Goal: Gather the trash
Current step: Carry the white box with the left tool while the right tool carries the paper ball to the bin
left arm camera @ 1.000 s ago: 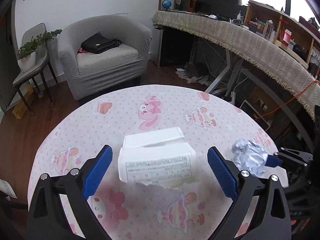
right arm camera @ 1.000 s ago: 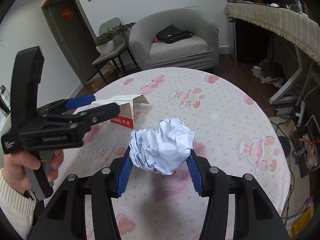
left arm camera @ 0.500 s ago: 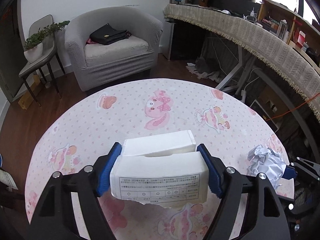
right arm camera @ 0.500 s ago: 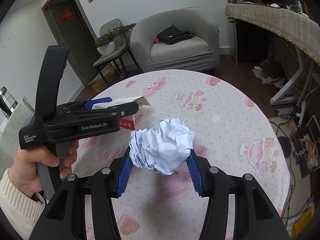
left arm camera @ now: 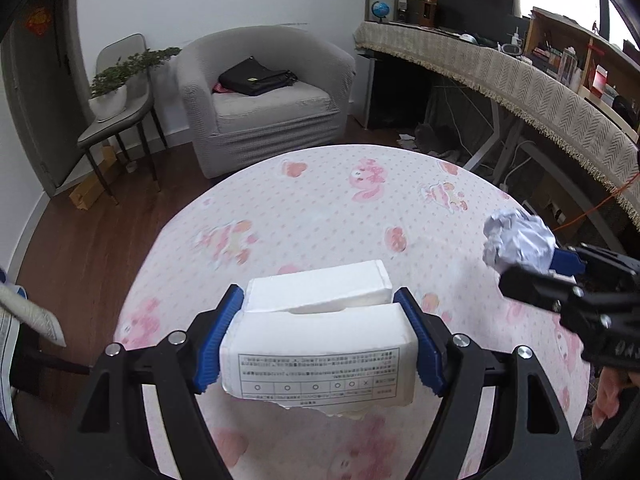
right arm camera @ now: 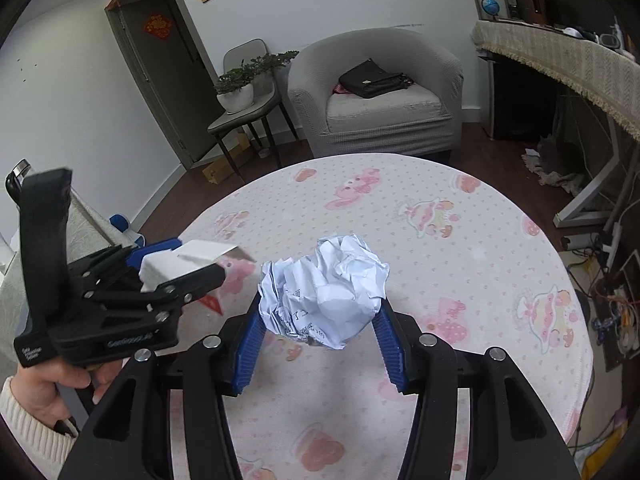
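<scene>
A white carton box [left arm camera: 320, 356] with a printed label and a torn lower edge hangs above the pink-patterned round table [left arm camera: 320, 208]. My left gripper [left arm camera: 319, 304] is shut on it, blue pads pressing both sides. From the right wrist view the same box [right arm camera: 176, 266] shows in the left gripper [right arm camera: 188, 268] at the table's left edge, held by a person's hand [right arm camera: 52, 384]. A crumpled white paper ball [right arm camera: 324, 292] sits between the blue pads of my right gripper [right arm camera: 320, 312], which is shut on it above the table. The ball [left arm camera: 516, 240] also appears at the right of the left wrist view.
Beyond the table stand a grey armchair [left arm camera: 264, 108] with a black bag [left arm camera: 256, 78] and a chair bearing a potted plant [left arm camera: 112, 88]. A long cloth-covered desk [left arm camera: 500, 76] runs along the right, with cables on the floor [right arm camera: 612, 300] beside it.
My left gripper closed on the box, lifted it off the table and carried it leftwards. The right gripper kept hold of the paper ball and rose a little.
</scene>
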{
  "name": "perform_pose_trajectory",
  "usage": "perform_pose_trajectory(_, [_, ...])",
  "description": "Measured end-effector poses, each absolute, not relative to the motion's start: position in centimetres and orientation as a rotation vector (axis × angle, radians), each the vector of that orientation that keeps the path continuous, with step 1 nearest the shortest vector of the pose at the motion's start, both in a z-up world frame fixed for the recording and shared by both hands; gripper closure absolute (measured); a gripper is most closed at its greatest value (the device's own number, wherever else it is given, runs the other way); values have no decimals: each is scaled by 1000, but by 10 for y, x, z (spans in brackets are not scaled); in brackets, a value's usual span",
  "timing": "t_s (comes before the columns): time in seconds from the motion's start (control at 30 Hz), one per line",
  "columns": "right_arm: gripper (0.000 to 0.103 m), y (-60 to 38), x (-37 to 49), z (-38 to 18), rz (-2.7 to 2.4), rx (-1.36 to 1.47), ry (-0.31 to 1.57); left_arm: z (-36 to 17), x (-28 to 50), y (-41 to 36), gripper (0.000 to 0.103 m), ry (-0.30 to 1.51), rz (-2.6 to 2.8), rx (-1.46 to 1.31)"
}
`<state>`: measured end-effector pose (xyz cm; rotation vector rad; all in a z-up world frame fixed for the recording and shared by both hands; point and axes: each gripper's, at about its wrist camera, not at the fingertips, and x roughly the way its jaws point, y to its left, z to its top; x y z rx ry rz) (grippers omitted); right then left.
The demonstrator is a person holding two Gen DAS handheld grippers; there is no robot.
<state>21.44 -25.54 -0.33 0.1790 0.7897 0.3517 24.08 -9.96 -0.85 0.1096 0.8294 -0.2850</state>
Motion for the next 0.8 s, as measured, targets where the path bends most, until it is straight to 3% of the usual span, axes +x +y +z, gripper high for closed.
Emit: perform_pose_trajectory(0.8, [50, -113, 188, 18, 565, -12, 734, 17, 114, 39, 25, 655, -18, 49])
